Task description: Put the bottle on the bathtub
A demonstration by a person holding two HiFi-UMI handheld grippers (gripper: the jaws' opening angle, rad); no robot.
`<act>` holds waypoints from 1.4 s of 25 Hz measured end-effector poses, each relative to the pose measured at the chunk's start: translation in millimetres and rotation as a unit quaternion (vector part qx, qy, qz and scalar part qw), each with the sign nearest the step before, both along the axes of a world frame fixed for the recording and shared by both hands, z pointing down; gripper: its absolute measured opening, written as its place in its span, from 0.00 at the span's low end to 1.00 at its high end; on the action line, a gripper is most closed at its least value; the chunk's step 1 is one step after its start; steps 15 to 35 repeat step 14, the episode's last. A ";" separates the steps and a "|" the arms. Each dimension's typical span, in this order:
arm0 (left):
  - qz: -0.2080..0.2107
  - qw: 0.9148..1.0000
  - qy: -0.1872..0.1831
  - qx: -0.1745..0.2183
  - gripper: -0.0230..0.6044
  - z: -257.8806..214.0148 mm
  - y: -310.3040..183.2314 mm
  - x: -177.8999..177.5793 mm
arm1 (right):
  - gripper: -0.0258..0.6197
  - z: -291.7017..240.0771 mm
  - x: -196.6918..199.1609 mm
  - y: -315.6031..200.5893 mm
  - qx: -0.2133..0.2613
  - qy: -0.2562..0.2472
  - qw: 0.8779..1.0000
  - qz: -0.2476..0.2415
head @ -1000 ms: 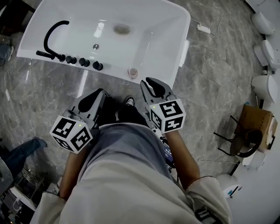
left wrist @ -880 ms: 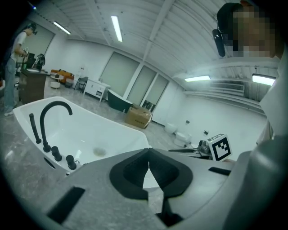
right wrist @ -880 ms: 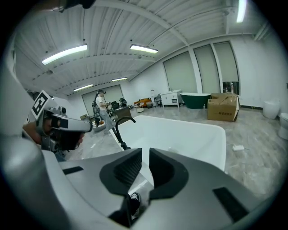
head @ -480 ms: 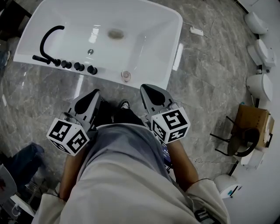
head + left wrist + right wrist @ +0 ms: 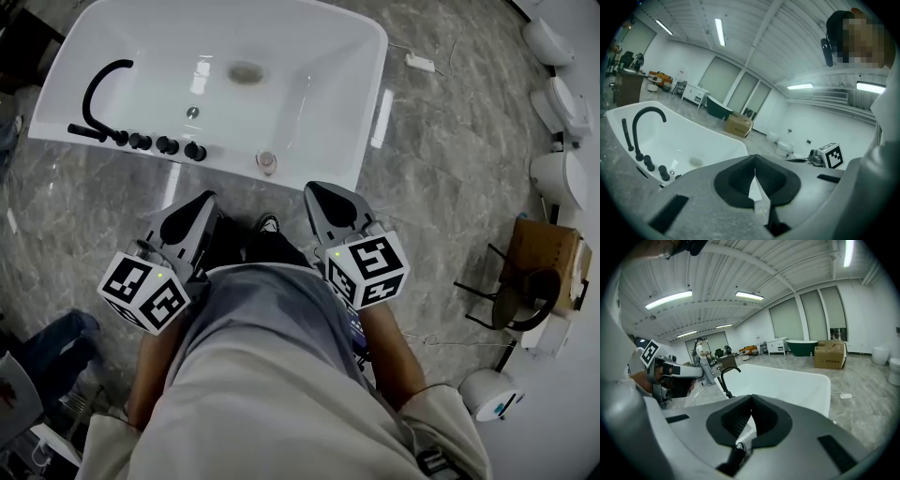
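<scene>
Head view: the bottle [image 5: 268,163], small, with a pinkish top, stands upright on the near rim of the white bathtub [image 5: 230,160]. It is just right of the row of black knobs [image 5: 164,144] and free of both grippers.

From the right gripper [image 5: 319,190] the bottle lies at about 11 o'clock, near but apart. From the left gripper [image 5: 204,199] it lies at about 1 o'clock, a little further off.

Right gripper view: the right gripper [image 5: 751,399] has its jaws pressed together at the tips, with nothing between them. The bathtub [image 5: 787,380] shows beyond the tips.

Left gripper view: the left gripper [image 5: 754,159] likewise has its jaws pressed together and holds nothing.

Both grippers are held over the grey marbled floor [image 5: 450,169], short of the tub's near wall. The black arched faucet [image 5: 98,89] stands at the left end of the knob row, at about 10 o'clock from the bottle.
</scene>
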State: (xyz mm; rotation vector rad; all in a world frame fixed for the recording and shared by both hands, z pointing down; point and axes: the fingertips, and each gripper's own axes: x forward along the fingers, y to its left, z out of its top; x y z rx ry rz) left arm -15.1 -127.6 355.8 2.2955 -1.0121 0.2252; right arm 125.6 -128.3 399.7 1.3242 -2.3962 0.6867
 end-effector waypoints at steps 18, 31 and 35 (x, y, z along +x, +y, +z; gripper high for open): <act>0.024 1.000 -0.003 -0.003 0.05 2.1 3.7 13.8 | 0.06 5.7 5.3 9.1 -0.011 -0.004 1.000 0.006; 0.024 1.000 -0.003 -0.003 0.05 2.1 3.7 13.8 | 0.06 5.7 5.3 9.1 -0.011 -0.004 1.000 0.006; 0.024 1.000 -0.003 -0.003 0.05 2.1 3.7 13.8 | 0.06 5.7 5.3 9.1 -0.011 -0.004 1.000 0.006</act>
